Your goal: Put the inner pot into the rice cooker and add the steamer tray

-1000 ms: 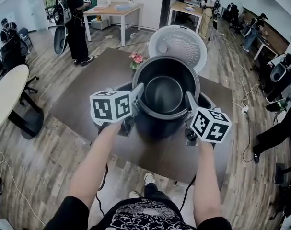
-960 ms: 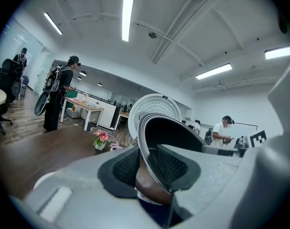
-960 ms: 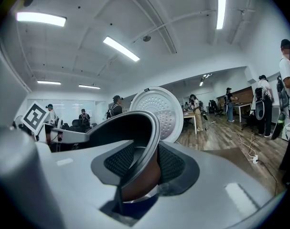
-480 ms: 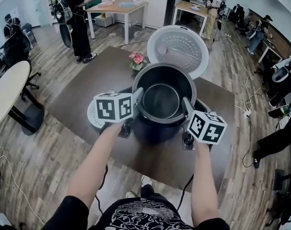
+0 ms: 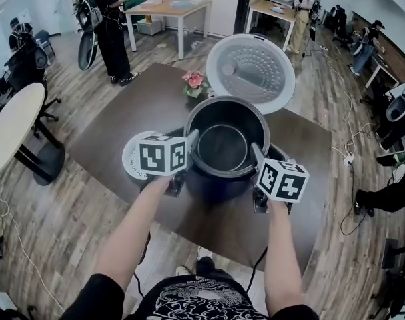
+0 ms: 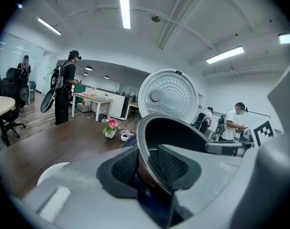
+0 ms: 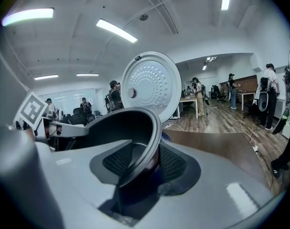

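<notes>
Clamping the inner pot (image 5: 226,147) rim with left gripper (image 5: 193,139) and right gripper (image 5: 255,152), 1 per side, at the open-lidded rice cooker (image 5: 213,187).

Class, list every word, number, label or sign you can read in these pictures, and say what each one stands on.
No words or numbers are readable.
Left gripper and right gripper cubes: black-and-white square markers, no letters.
Person's shirt: white print, too blurred to read.
Inner pot and lid: no print can be made out.

flr: wood planks (image 5: 75,205) | dark tbl (image 5: 135,119) ctr | round white tbl (image 5: 12,129) | strip lights (image 6: 124,6) | walls (image 6: 219,87) prob. white
</notes>
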